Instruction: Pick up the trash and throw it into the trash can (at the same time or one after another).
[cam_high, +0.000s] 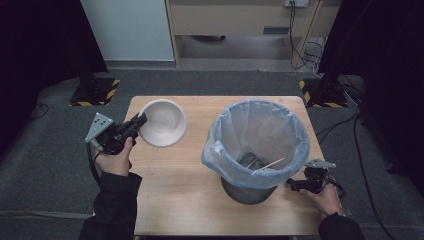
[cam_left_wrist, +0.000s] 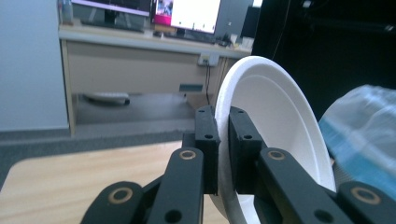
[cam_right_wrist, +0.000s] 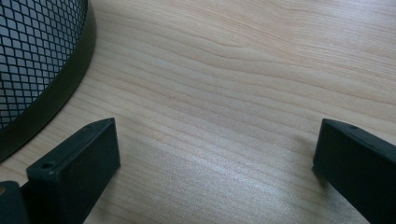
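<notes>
White round foam plate is pinched at its rim by the left gripper – best tipped steadily over the plastic-lined black mesh bin – right gripper spread, idle.

We have the left gripper over the table's left part, its jaws clamped on the near rim of the bowl, which stands tilted just beyond and to the right of them. Farther right of that gripper stands the bin, lined with a bag; sticks lie inside it. Our right gripper rests at the table's near right, jaws spread wide above bare wood, the bin's mesh wall just to their left. Behind the table, across the floor, stands a desk.
</notes>
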